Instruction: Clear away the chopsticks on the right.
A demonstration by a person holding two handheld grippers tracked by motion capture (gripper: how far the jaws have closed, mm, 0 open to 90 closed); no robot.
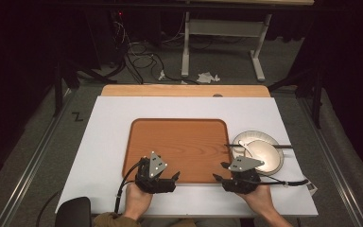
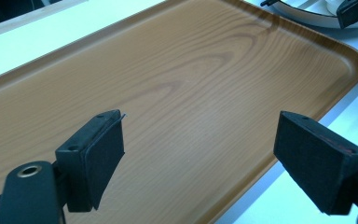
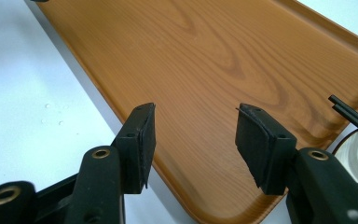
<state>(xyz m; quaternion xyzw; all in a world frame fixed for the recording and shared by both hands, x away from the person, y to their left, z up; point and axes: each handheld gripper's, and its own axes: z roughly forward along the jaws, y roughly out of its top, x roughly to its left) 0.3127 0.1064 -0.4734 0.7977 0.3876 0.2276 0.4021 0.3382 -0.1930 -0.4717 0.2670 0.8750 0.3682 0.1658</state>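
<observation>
A wooden tray [image 1: 179, 149] lies on the white table [image 1: 108, 142], with a bowl [image 1: 260, 151] and chopsticks [image 1: 257, 146] just right of it.

No readable text, brand or number anywhere. Only sign-like mark: a dark Z shape [image 1: 77, 116] on the floor at left of the high view, beside the counter [image 1: 113, 142], possibly tape rather than a letter. Wooden tray [image 1: 179, 146], white plate [image 1: 264, 156] and both gripper views carry no labels or print.
</observation>
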